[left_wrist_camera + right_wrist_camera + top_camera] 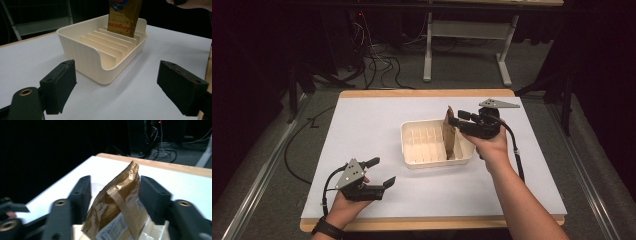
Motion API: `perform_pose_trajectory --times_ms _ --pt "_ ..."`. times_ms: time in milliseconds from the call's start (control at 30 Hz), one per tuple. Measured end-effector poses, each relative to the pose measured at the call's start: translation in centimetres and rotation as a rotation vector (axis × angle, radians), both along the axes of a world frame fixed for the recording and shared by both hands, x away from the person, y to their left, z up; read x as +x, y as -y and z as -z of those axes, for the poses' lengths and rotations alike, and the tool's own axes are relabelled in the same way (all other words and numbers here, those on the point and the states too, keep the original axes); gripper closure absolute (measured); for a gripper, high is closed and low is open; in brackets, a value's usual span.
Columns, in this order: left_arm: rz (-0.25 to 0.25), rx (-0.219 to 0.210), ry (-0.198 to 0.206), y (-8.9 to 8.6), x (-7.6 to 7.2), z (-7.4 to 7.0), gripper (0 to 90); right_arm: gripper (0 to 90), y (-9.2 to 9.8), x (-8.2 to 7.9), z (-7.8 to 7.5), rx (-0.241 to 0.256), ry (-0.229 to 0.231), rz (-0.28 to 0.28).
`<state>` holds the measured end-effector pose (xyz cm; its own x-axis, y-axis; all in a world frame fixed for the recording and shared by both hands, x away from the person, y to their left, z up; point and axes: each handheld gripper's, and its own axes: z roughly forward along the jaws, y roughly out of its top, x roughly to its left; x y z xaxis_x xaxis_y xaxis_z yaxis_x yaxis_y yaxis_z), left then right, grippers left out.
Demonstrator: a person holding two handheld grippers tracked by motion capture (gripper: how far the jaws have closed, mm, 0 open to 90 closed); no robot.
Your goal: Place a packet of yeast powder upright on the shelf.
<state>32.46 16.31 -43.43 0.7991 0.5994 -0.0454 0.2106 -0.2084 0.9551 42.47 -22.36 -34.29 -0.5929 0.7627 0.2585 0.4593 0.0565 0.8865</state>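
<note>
A cream slotted tray [435, 162] sits mid-table on the white mat. A gold snack packet [448, 139] stands upright in one of its right-hand slots. My right gripper [456, 118] is at the packet's top edge; in the right gripper view the jaws stand either side of the packet [117, 205] with a small gap on the left, so the right gripper [113, 187] is open. My left gripper [383, 171] rests low near the front left of the mat, open and empty, pointing at the tray [82, 52] and the packet [124, 17].
The white mat [372, 125] covers a wooden table with its front edge [432, 223] close to the person. Cables [377, 65] and a desk frame [428, 50] lie on the floor beyond the far edge. Other tray slots [105, 42] hold nothing.
</note>
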Motion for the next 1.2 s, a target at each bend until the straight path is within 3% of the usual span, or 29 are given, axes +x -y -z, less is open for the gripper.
perform_pose_trajectory --times_ms 100,233,533,767,1067,1200 --pt "0.000 0.000 0.000 0.0 0.0 0.0 16.2 27.2 -0.4 -0.3 -0.2 -0.038 0.024 0.022" --pt "0.001 0.002 0.000 0.0 0.0 0.0 16.2 17.5 -0.6 -0.5 -0.2 -0.058 0.021 0.040" --pt "-0.009 0.004 -0.001 -0.2 0.0 0.0 16.2 16.5 0.8 -2.0 -0.5 -0.051 0.028 0.048" --pt "-0.005 0.010 -0.004 0.0 0.0 0.1 16.2 16.5 3.6 -4.9 -0.1 -0.034 0.029 0.069" --pt "-0.008 0.013 -0.007 0.1 0.1 0.3 16.2 21.7 8.1 -9.4 3.2 -0.036 0.034 0.131" --pt "-0.006 0.020 -0.012 0.2 0.0 0.4 16.2 21.8 10.2 -11.6 6.0 -0.049 0.064 0.219"
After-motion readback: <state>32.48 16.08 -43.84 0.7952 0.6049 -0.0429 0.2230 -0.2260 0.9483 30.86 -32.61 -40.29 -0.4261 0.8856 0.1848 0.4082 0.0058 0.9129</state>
